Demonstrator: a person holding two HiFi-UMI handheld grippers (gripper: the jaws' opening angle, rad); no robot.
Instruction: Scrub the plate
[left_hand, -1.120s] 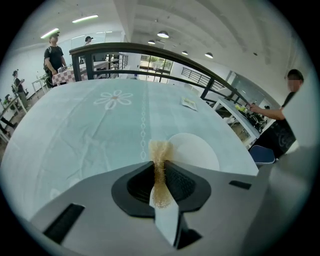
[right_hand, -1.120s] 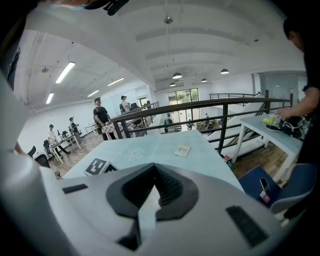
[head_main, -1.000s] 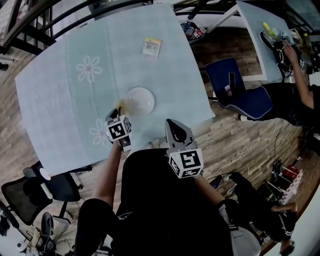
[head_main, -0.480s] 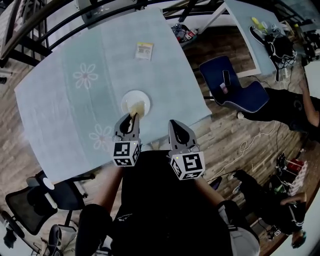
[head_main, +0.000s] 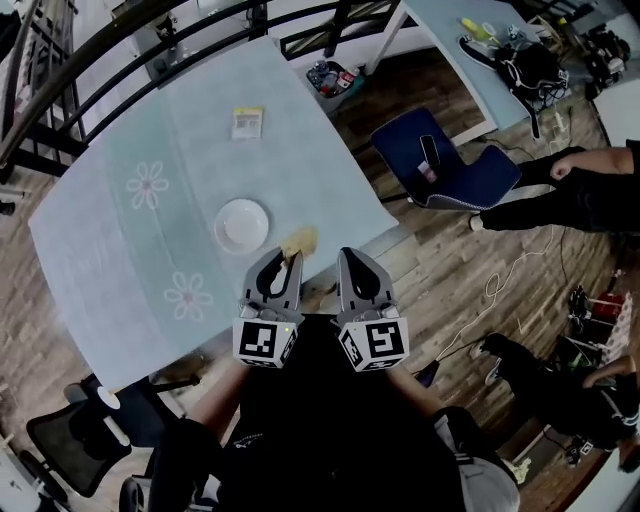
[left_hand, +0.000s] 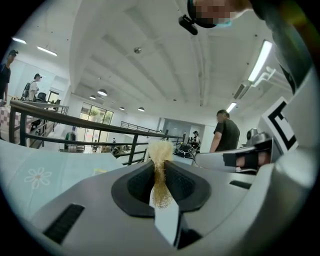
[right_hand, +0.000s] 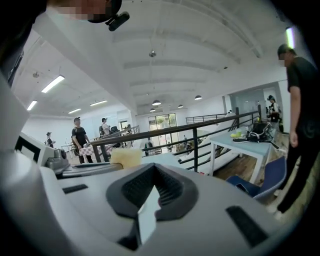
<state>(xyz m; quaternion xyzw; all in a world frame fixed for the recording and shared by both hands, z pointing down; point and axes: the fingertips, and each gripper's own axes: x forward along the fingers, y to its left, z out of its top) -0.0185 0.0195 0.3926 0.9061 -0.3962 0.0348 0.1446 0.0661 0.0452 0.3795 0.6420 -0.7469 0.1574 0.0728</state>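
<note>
The white plate (head_main: 242, 224) lies bare on the pale blue flowered table (head_main: 120, 250), near its front edge. My left gripper (head_main: 288, 262) is shut on a yellow sponge (head_main: 298, 241), which it holds just right of the plate and apart from it. In the left gripper view the sponge (left_hand: 160, 165) stands pinched between the jaws of that gripper (left_hand: 161, 172), its fuzzy top sticking out. My right gripper (head_main: 352, 265) is beside the left one, off the table's edge, shut with nothing in it. The right gripper view shows its jaws (right_hand: 154, 175) closed and the sponge (right_hand: 126, 157) to their left.
A yellow packet (head_main: 246, 122) lies at the table's far side. A blue chair (head_main: 450, 165) stands to the right, with a person's arm (head_main: 590, 195) beyond it. A black office chair (head_main: 70, 440) is at lower left. A railing (head_main: 120, 60) runs behind the table.
My left gripper has carried the sponge off the plate, to the right and toward the table's near edge, and now sits next to the right gripper. The plate is uncovered.
</note>
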